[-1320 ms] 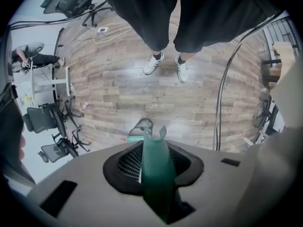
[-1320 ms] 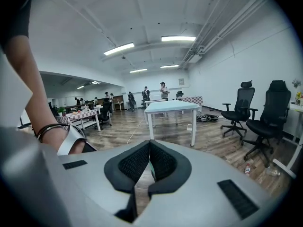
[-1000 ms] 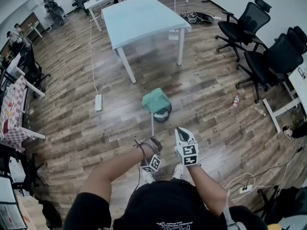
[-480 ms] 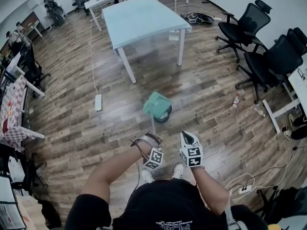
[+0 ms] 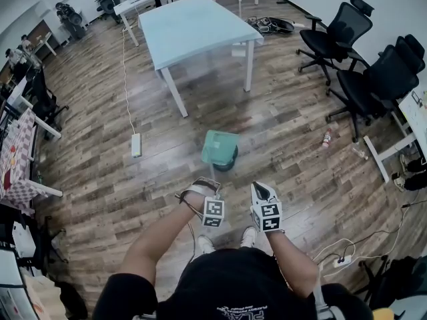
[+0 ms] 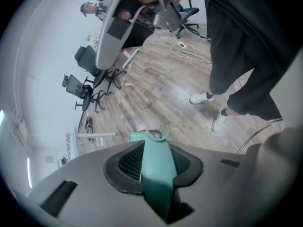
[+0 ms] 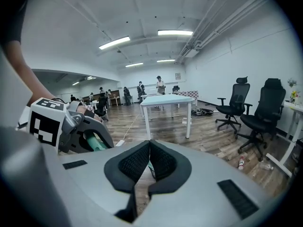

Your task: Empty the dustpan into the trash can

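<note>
The green dustpan (image 5: 220, 145) hangs tipped right over the small black trash can (image 5: 227, 165) on the wooden floor. Its thin handle runs back to my left gripper (image 5: 208, 193), which is shut on it. In the left gripper view the teal handle (image 6: 156, 171) is clamped between the black pads, and the pan (image 6: 140, 137) shows beyond them. My right gripper (image 5: 257, 188) hovers just right of the left one, and its jaws (image 7: 149, 161) are shut with nothing in them. In the right gripper view the left gripper (image 7: 71, 126) shows at the left.
A light-blue table (image 5: 193, 25) stands beyond the can. Black office chairs (image 5: 377, 79) line the right side. A white power strip (image 5: 136, 144) with its cord lies on the floor at left, a bottle (image 5: 327, 137) at right, cables (image 5: 340, 252) near my feet.
My left hand has risen and rolled, turning the dustpan so it now lies squarely over the trash can. The right gripper has shifted slightly.
</note>
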Action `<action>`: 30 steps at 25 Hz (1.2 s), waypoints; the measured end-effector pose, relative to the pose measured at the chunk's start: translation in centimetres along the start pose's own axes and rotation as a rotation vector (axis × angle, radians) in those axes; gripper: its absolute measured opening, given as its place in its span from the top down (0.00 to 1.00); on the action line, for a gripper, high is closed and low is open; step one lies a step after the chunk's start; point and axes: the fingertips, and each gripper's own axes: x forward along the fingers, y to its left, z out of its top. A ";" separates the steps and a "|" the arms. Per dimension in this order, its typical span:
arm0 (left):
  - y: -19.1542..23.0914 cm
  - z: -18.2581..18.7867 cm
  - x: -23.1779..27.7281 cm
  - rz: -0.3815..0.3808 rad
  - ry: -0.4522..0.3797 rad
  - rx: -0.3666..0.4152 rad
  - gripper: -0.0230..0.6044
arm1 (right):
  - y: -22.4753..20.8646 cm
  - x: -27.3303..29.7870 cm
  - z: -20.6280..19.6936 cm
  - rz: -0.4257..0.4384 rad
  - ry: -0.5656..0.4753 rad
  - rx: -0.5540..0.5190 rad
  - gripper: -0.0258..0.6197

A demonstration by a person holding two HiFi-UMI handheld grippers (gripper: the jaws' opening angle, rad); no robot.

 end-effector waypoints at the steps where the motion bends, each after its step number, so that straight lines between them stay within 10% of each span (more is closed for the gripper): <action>1: 0.2 0.0 0.0 0.004 -0.001 -0.016 0.78 | -0.1 0.0 0.1 -0.001 -0.001 -0.001 0.92; 30: 6.4 -6.9 -2.7 0.264 -0.086 -0.796 0.80 | 4.7 1.0 1.9 0.098 -0.019 -0.032 0.92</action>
